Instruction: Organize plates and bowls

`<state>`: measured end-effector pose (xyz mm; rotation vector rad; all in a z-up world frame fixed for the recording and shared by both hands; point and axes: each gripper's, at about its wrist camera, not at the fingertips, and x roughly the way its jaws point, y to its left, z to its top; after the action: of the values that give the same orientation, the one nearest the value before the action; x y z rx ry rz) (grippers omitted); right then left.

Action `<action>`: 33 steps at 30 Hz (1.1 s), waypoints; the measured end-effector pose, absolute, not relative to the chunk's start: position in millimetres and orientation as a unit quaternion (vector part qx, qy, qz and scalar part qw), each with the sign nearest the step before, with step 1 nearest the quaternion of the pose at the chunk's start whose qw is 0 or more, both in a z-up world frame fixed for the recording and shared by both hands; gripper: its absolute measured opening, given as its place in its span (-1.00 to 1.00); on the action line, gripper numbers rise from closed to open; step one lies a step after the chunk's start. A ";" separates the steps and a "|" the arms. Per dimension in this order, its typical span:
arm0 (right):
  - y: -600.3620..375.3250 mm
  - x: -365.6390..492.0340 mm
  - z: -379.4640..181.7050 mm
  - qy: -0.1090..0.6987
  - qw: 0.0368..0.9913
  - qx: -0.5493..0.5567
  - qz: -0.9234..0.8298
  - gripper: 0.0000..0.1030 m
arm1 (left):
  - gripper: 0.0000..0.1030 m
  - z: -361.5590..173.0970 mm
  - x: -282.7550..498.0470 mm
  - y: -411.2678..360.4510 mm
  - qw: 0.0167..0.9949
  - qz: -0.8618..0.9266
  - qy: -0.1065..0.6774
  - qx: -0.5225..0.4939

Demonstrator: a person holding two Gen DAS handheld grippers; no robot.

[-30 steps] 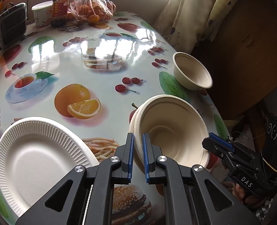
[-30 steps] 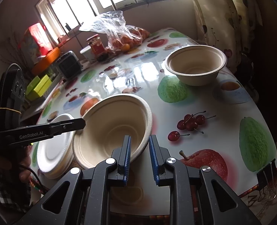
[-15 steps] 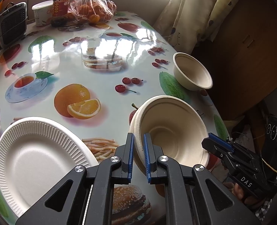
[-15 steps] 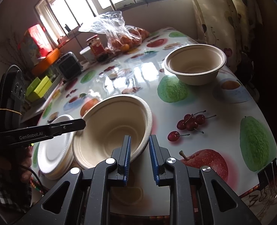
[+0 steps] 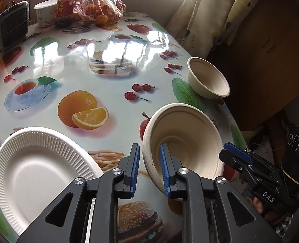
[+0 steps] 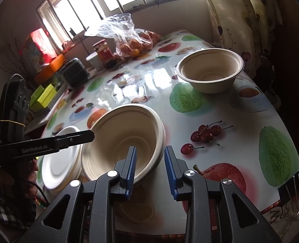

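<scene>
Surface (image 5: 113,46): carrying stacked bowls (image 5: 181,139), plates (image 5: 38,162), lone bowl (image 5: 208,79).
Left gripper (image 5: 149,168): just opening, releasing the rim.
Right gripper (image 6: 150,170): likewise loosening, rim between pads.
Meaning: stack being set down.

each camera sits just behind its own fingers, tilted down over the table (image 5: 117,46) from the near edge. the left wrist view faces ahead and rightward, the right wrist view ahead and leftward. both share the near bowl (image 5: 187,133) (image 6: 119,133), close in, and each catches the opposite gripper.
</scene>
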<state>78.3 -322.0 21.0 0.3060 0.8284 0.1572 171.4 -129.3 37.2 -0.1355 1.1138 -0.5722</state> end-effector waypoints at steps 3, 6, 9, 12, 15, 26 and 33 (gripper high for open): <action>-324.7 78.8 21.5 0.400 0.901 0.151 0.074 -0.45 | -0.59 38.3 172.9 -129.6 0.809 -0.268 0.519 -0.063; -327.2 79.3 23.0 0.396 0.902 0.155 0.072 -0.41 | -0.59 40.9 176.2 -131.2 0.811 -0.267 0.517 -0.063; -333.7 79.7 25.5 0.391 0.904 0.160 0.064 -0.37 | -0.58 45.0 180.2 -136.0 0.813 -0.270 0.513 -0.059; -342.8 80.2 28.4 0.385 0.907 0.164 0.054 -0.34 | -0.58 49.7 186.5 -144.1 0.814 -0.274 0.510 -0.059; -352.2 81.6 32.4 0.378 0.909 0.168 0.042 -0.31 | -0.58 55.8 193.0 -153.7 0.815 -0.282 0.503 -0.055; -370.2 87.5 36.4 0.372 0.911 0.178 0.029 -0.30 | -0.58 53.6 203.5 -161.6 0.813 -0.281 0.508 -0.044; -373.8 94.5 38.2 0.372 0.911 0.178 0.027 -0.29 | -0.58 50.0 210.2 -159.1 0.811 -0.277 0.513 -0.044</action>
<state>94.5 -373.8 38.2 0.3662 0.7673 0.0561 210.2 -159.1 50.0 -0.0946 1.0968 -0.5922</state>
